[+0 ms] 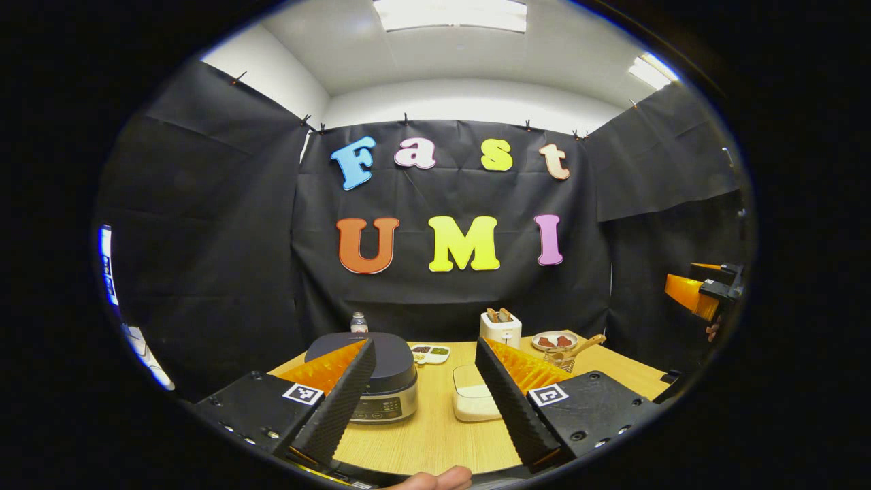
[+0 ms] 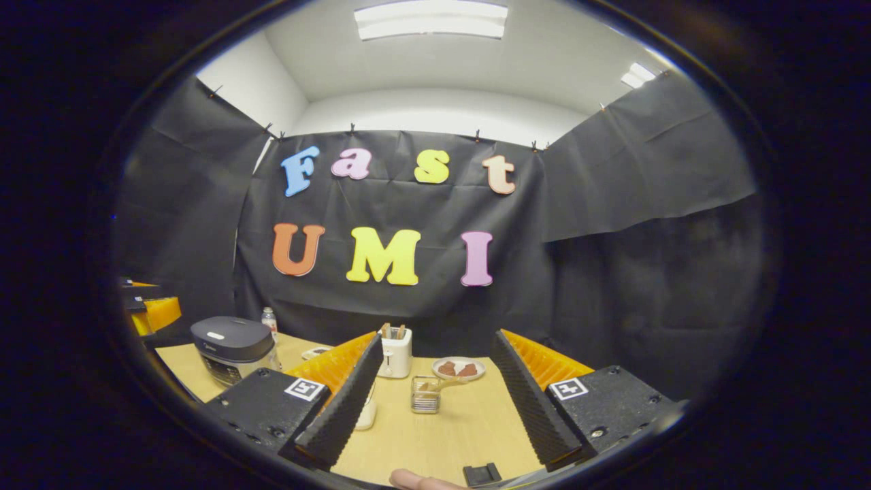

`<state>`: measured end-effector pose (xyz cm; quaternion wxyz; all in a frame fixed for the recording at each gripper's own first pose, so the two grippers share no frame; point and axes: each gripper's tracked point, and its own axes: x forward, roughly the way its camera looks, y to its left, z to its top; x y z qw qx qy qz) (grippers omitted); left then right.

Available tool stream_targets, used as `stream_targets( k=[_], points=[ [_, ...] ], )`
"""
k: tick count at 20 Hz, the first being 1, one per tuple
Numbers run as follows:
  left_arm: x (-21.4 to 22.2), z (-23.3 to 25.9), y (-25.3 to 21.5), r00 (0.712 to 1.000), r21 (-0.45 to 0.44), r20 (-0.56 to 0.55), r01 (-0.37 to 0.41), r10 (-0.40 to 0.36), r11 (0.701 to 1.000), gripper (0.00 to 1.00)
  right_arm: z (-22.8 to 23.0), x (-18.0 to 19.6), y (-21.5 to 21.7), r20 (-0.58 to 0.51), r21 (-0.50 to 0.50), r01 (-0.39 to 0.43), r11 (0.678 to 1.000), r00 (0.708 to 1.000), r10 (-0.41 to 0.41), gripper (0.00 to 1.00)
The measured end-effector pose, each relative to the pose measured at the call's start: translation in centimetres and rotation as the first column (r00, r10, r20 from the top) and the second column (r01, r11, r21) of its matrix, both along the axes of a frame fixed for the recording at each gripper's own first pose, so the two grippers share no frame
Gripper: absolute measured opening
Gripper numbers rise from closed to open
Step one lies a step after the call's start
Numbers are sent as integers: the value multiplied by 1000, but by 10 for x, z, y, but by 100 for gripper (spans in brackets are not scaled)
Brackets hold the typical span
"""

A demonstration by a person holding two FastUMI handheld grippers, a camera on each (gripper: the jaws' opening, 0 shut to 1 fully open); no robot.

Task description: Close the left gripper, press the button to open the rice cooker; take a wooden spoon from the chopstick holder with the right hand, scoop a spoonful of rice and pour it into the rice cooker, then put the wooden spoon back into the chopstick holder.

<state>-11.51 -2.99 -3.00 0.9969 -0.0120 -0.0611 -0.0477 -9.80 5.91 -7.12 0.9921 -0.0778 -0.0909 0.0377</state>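
Observation:
The rice cooker (image 1: 381,374) has a dark grey lid, which is down, and stands on the wooden table just beyond my left gripper (image 1: 425,346), partly behind its left finger. That gripper is open and holds nothing. A white box (image 1: 473,398) sits right of the cooker. The wire chopstick holder (image 1: 561,359) holds the wooden spoon (image 1: 586,342). In the right gripper view, the holder (image 2: 425,400) with the spoon (image 2: 444,384) stands ahead of my open, empty right gripper (image 2: 437,339). The cooker (image 2: 231,347) is far to the left.
A white toaster (image 2: 395,350), a plate of red pieces (image 2: 459,369), a small bottle (image 1: 358,322) and a divided dish (image 1: 430,352) stand along the table's back. The left gripper (image 2: 150,306) hovers beside the cooker. Black cloth walls enclose the table (image 2: 469,429).

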Motion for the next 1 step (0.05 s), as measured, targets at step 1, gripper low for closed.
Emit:
stream_targets(
  k=[1],
  points=[
    [-1, 0, -4, 1000, -6, -3, 13, -13, 1000, 94, -1, -2, 0, -4, -2, 0, 1000, 1000, 0, 100]
  ],
)
